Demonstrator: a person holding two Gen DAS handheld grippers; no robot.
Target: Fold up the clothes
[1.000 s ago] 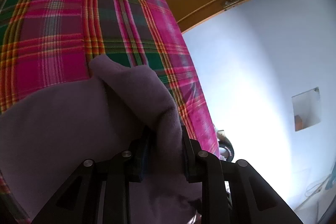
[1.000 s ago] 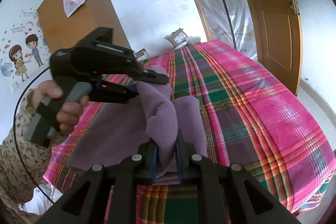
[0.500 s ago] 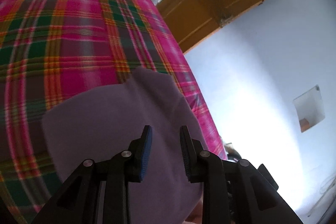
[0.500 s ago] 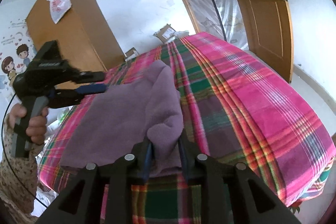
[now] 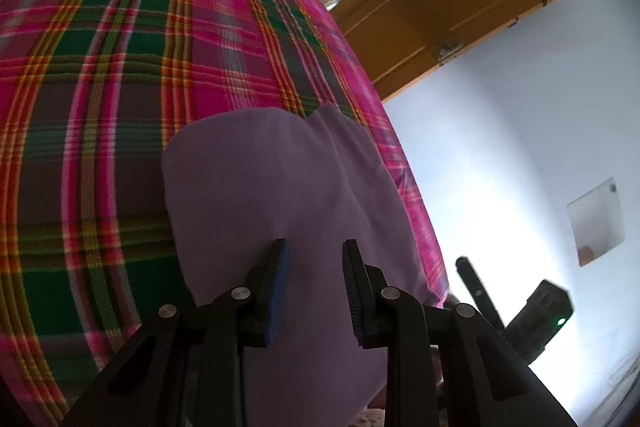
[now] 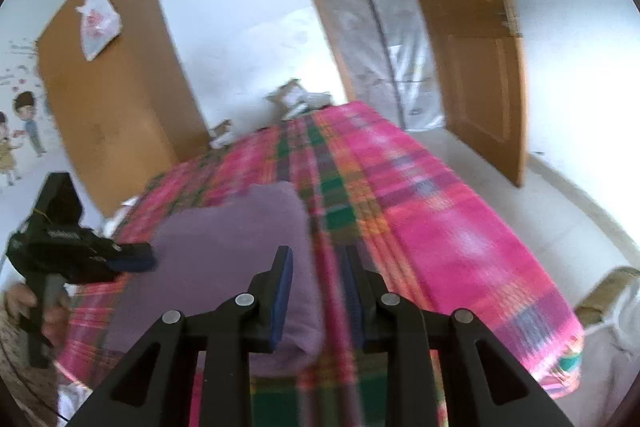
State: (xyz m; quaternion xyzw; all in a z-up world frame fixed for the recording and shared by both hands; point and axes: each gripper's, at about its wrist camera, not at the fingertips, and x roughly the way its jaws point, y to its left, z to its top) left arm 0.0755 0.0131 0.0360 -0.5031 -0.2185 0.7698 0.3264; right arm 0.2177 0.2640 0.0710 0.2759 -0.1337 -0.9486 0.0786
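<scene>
On the plaid bedspread (image 5: 120, 75) lies the folded purple garment (image 5: 280, 187), near the bed's edge, long axis running away from the camera. Left gripper (image 5: 314, 287) and right gripper (image 6: 318, 291) both gape, holding nothing.

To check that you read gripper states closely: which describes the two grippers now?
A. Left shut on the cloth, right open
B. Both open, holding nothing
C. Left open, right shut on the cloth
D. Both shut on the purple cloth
B: the left gripper and right gripper both show open jaws, and the purple cloth lies free on the bed.
</scene>
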